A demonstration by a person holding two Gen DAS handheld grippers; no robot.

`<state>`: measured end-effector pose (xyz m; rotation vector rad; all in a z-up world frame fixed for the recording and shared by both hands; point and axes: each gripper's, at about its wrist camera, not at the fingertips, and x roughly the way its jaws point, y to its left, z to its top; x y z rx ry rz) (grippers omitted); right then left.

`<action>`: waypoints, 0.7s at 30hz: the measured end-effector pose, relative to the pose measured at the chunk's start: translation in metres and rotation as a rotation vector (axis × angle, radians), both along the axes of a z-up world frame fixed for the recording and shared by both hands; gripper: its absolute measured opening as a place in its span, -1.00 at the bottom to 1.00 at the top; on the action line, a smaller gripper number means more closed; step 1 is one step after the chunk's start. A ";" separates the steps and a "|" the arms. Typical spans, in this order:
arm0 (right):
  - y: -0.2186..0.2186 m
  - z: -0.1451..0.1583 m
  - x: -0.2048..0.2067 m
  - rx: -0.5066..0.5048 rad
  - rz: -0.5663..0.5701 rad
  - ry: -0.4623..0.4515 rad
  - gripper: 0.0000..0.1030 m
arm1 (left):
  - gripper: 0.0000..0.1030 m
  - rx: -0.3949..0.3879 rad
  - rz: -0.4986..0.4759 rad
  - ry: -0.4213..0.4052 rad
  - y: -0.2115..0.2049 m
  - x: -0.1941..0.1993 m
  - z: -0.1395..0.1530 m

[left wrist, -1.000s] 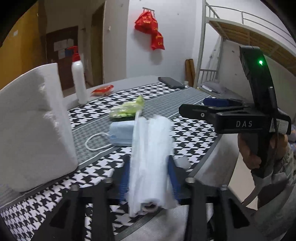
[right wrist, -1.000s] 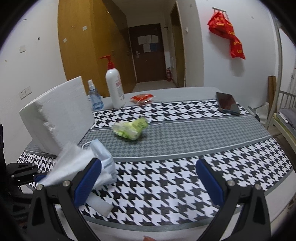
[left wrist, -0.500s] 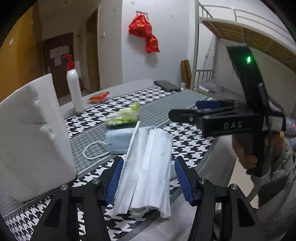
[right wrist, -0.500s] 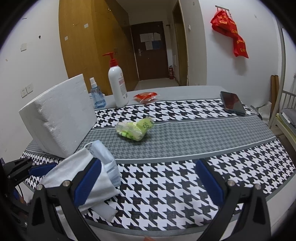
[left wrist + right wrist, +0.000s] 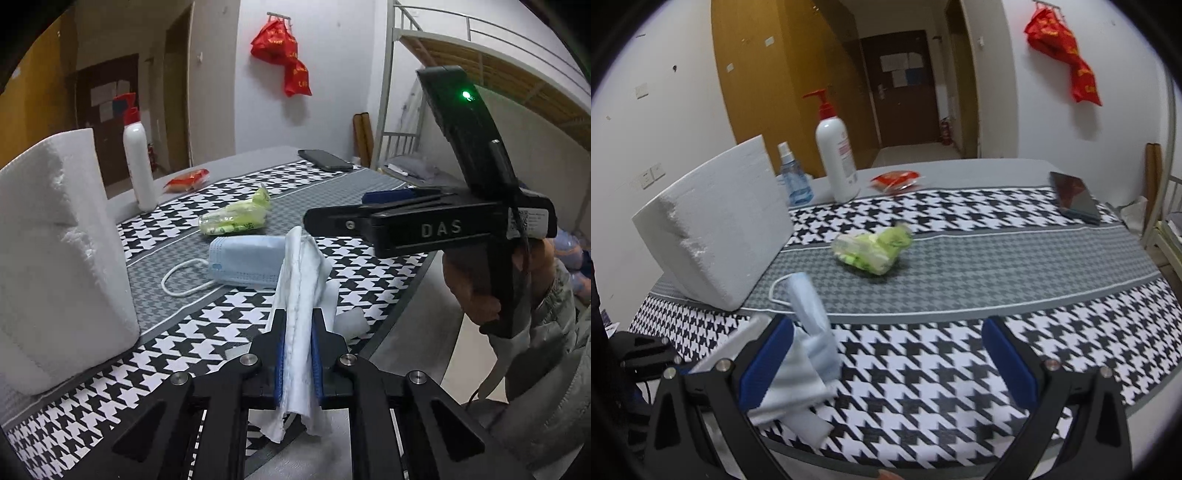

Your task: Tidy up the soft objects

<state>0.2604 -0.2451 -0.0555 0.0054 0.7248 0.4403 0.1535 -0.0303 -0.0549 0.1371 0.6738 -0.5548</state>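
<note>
My left gripper point(image 5: 298, 332) is shut on a folded white cloth point(image 5: 300, 295) near the table's front edge. The cloth's far end rests against a blue face mask point(image 5: 243, 260) lying on the houndstooth tablecloth point(image 5: 207, 317). A green plastic packet point(image 5: 236, 218) lies beyond the mask. In the right wrist view the mask point(image 5: 809, 314), the cloth point(image 5: 790, 384) and the packet point(image 5: 873, 249) show at left and centre. My right gripper point(image 5: 886, 354) is open and empty above the cloth's front part; it also shows in the left wrist view point(image 5: 424, 225).
A white foam block point(image 5: 55, 251) stands at the left. A pump bottle point(image 5: 836, 155), a small spray bottle point(image 5: 792, 177) and a red packet point(image 5: 895, 181) sit at the back. A phone point(image 5: 1075, 199) lies far right. A small foam piece point(image 5: 351, 323) lies by the cloth.
My left gripper opened around the white cloth half a second ago and has now closed on it, squeezing it narrow. The right gripper stayed open and shifted slightly.
</note>
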 end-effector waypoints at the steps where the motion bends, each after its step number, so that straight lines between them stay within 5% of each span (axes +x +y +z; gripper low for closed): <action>1: 0.003 0.000 0.001 -0.005 0.005 0.004 0.99 | -0.75 0.004 0.003 0.000 0.001 0.000 0.000; 12: 0.030 -0.006 0.013 0.022 0.117 0.084 0.92 | -0.75 0.007 -0.042 0.018 0.009 -0.004 -0.004; 17: 0.037 -0.013 0.019 0.009 0.143 0.145 0.12 | -0.75 0.016 -0.042 0.017 0.009 -0.005 -0.006; 21: 0.040 -0.017 0.017 -0.008 0.151 0.171 -0.21 | -0.75 0.016 -0.033 0.014 0.010 -0.004 -0.005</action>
